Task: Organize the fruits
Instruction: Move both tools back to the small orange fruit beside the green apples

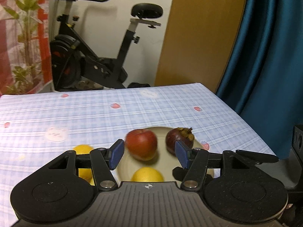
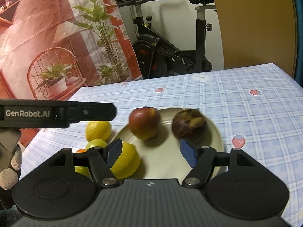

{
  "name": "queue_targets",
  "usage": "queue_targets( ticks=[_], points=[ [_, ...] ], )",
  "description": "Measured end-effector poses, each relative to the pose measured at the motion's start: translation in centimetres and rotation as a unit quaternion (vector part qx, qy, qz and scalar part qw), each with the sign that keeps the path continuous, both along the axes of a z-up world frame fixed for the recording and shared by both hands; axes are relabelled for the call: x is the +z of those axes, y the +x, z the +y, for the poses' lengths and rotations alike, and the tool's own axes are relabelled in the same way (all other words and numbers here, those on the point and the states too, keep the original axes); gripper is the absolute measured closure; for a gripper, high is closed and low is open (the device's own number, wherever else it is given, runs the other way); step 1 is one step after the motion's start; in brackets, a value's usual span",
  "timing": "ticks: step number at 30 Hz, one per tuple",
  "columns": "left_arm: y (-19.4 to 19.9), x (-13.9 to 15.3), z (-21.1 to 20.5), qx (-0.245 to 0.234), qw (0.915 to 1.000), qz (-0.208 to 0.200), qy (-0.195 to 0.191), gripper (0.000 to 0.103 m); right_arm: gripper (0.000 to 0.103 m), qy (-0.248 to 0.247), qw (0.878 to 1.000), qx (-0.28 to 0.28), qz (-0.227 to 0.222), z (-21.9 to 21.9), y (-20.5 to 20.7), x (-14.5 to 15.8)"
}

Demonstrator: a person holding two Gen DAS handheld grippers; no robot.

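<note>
Cream plate on the blue checked tablecloth, holding a red apple, a dark mangosteen and one lemon at its near-left rim.

Straight ahead of and below both grippers, with the right gripper looking the nearer to the plate; blue pads apart on each, nothing between them, the left gripper likewise empty. Left of the plate, off it on the cloth: a loose cluster of more yellow lemons, a greenish one and possibly a small orange fruit, mostly hidden behind the right gripper's linkage. Between that cluster and the right gripper, only the plate's lemon; above the cluster, the left gripper's black body. No clear long axis on these round fruits. Beyond the plate, bare cloth.
</note>
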State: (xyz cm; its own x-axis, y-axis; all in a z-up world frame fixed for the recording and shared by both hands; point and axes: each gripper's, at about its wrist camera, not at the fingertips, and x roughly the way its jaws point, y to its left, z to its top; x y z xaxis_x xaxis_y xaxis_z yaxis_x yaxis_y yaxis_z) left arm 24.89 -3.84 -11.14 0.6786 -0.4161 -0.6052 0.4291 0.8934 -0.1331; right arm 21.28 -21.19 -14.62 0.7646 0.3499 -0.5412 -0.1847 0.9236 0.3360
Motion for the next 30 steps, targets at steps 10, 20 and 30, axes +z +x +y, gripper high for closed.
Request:
queue_targets(
  ticks=[10,20,30],
  points=[
    [-3.9,1.6,4.4,0.056,0.9968,-0.057,-0.006,0.040,0.029,0.007,1.000,0.004,-0.015,2.4,-2.3,1.3],
    [-7.1,1.1,7.1,0.088,0.9947,-0.051,-0.012,0.034,0.013,-0.023,1.000,0.006,-0.005,4.2,-3.5,1.7],
    [-8.7,0.7,9.0,0.129,0.9903,-0.051,-0.003,0.015,0.006,-0.035,0.999,0.016,-0.006,5.5,-4.1,2.1]
  ],
)
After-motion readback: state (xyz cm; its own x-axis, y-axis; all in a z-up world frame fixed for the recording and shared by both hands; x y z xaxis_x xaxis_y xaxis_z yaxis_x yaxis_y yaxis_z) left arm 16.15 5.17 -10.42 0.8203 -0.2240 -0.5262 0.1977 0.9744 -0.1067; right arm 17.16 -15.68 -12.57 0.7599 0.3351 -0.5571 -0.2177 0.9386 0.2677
